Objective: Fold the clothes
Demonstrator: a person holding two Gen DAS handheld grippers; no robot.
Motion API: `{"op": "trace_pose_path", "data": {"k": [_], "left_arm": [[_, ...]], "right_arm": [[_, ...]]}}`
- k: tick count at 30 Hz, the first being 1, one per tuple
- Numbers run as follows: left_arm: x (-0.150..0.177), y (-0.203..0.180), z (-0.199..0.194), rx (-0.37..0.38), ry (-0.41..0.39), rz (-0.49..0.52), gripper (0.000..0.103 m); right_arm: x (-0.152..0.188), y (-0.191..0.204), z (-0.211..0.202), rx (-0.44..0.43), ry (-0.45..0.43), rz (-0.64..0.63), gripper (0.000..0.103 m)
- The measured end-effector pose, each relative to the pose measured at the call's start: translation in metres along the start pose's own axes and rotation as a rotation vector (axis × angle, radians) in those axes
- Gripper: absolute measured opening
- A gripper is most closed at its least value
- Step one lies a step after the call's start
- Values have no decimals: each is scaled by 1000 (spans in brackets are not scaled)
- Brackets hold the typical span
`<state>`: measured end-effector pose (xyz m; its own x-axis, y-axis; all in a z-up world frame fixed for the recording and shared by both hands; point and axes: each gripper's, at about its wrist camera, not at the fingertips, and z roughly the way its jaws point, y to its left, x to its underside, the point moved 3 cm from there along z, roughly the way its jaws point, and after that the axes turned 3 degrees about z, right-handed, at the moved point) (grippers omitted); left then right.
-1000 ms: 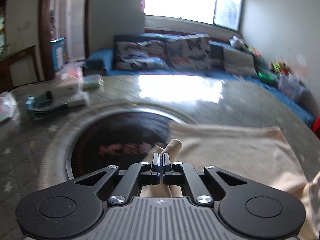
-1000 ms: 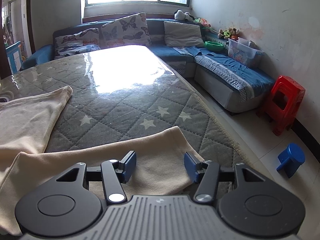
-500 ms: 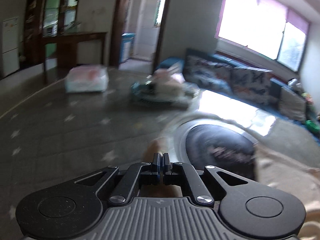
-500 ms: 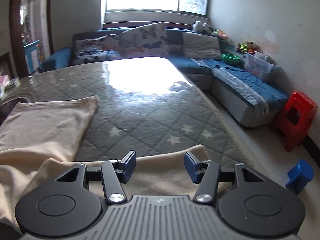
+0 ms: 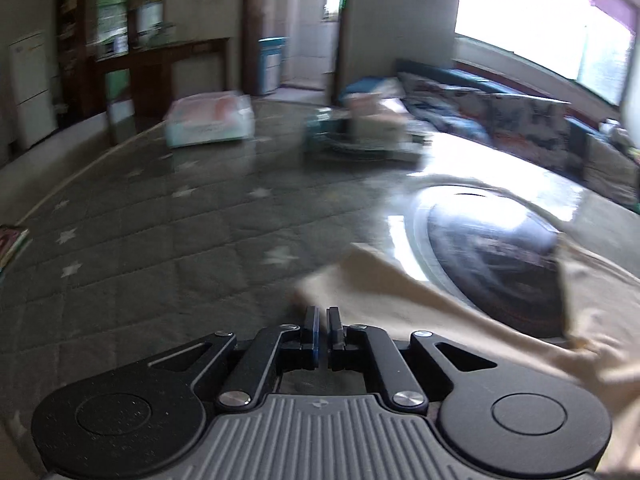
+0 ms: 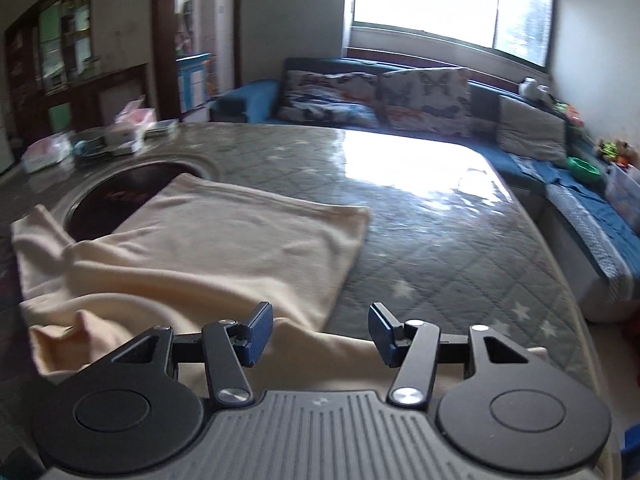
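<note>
The left wrist view shows the left gripper with its jaws nearly together and no cloth seen between them, over a corner of the cream garment beside the dark round inset in the quilted table. Only the right wrist view shows the garment's flat folded panel, the sofa, and the right gripper with jaws apart above the near edge.

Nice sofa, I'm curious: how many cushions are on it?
3: two patterned cushions side by side below the window, one plain grey cushion to their right; more may be hidden.
</note>
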<state>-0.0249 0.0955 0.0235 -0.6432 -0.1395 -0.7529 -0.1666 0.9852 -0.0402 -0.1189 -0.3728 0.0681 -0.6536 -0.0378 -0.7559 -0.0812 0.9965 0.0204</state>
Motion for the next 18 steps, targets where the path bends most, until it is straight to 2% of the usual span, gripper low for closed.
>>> {"op": "trace_pose_path", "data": {"k": [6,9,11,12,13,18], "left_arm": [[15,-73,-30,267,-8,186,7],[26,-112,-44,398,-6,280,17],[34,-133,-52,475,-9,343,33],[38,-143,-57,509,-13,376,37],[42,-152,-60,537,-16,407,40],[56,-180,-69,592,-36,516,38]], "right_arm": [[0,41,-2,-154,32,-89,52],[2,62,-2,-203,41,-149,52],[5,74,-1,-231,54,-177,52],[7,79,-1,-243,61,-190,51],[8,85,0,-256,67,-203,49],[15,104,0,-297,86,-250,43]]}}
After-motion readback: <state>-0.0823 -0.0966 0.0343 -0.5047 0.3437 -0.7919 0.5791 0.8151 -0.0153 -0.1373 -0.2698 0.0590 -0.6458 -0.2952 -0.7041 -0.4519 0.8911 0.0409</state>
